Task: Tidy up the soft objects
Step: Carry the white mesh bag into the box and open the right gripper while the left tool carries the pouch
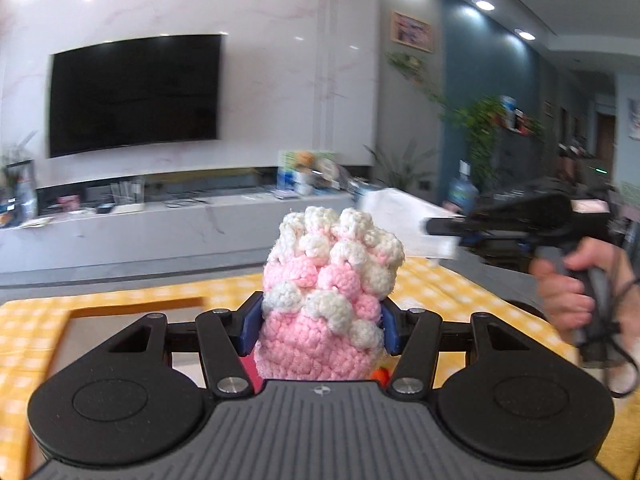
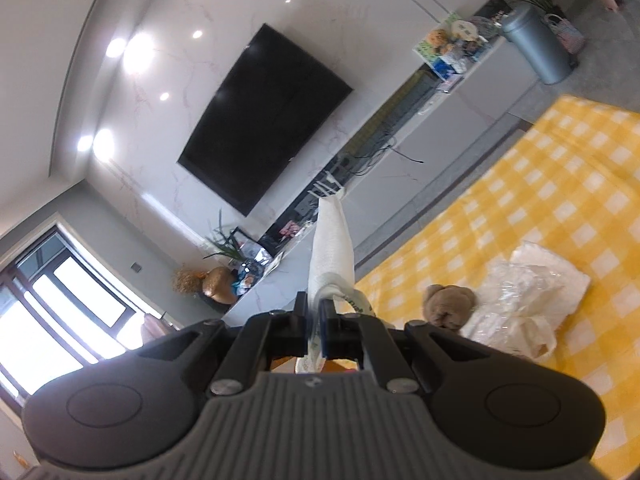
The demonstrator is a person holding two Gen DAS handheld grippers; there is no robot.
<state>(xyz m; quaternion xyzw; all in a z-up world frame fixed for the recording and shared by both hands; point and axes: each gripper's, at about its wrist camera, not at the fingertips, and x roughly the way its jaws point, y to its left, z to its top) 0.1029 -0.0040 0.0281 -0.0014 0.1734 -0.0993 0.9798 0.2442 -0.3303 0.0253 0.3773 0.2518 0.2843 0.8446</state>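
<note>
My left gripper is shut on a pink and white crocheted toy, its blue pads pressing both sides, held up above the yellow checked tablecloth. At the right of the left wrist view a hand grips the other tool, which carries a white paper tissue. In the right wrist view my right gripper is shut on that white tissue, which sticks up past the fingertips. A brown plush bear lies on the checked cloth beside a crumpled clear plastic bag.
A wooden-rimmed tray lies on the cloth at the left. Beyond the table are a long white TV cabinet with clutter, a wall TV, plants and a grey bin.
</note>
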